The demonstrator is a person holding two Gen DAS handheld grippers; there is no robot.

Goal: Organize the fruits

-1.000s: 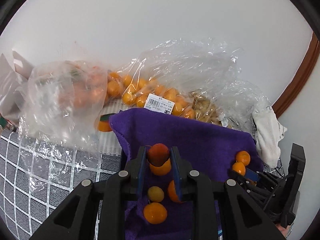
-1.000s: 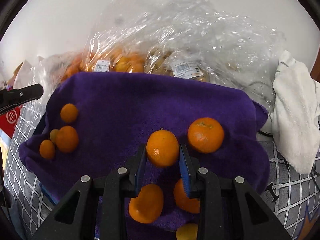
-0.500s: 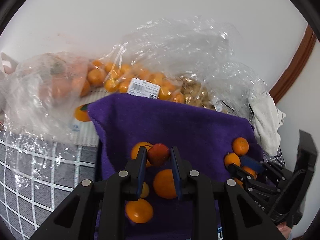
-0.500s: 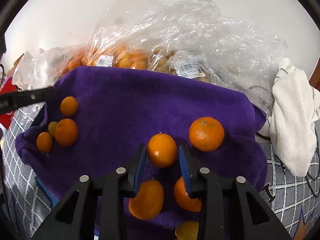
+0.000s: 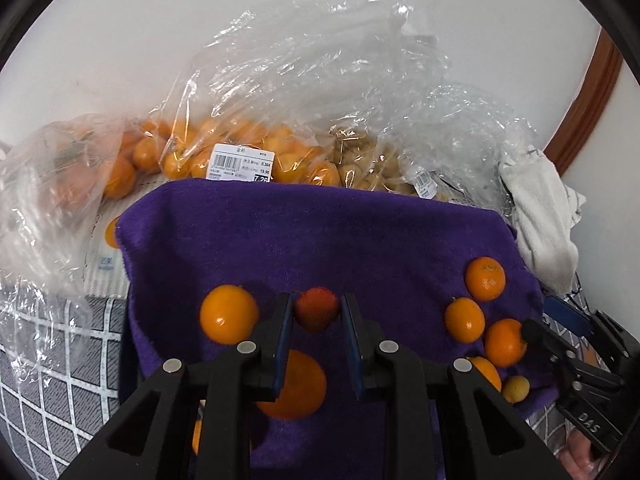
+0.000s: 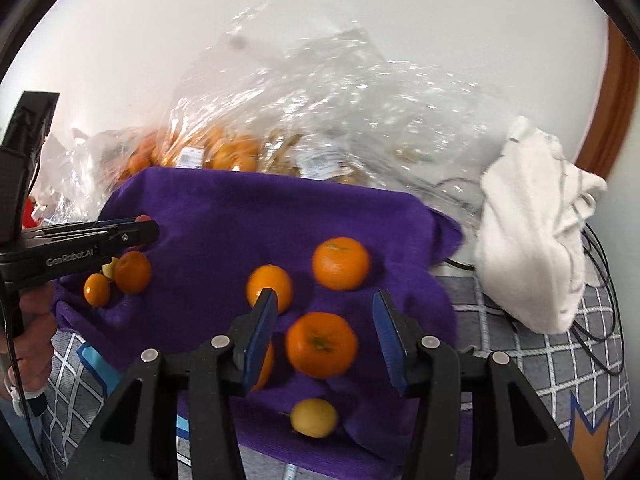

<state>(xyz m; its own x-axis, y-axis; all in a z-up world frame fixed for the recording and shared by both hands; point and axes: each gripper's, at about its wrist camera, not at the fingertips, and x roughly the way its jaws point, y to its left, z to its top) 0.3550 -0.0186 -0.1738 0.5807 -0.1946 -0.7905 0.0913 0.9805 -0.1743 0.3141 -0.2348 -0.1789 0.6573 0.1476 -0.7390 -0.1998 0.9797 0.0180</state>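
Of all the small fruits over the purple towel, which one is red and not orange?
The red fruit clamped between the left gripper fingers; the others on the purple towel are orange or yellow.

Fruits [image 6: 321,345] on towel [image 6: 248,208]; bags [image 5: 256,152] behind, cloth [image 6: 532,220] right.

The middle of the purple towel [image 5: 320,240] lies bare. Tangerines [image 5: 484,283] crowd its right edge; plastic bags of fruit [image 5: 248,152] wall off the back, a white cloth [image 6: 536,216] the right.
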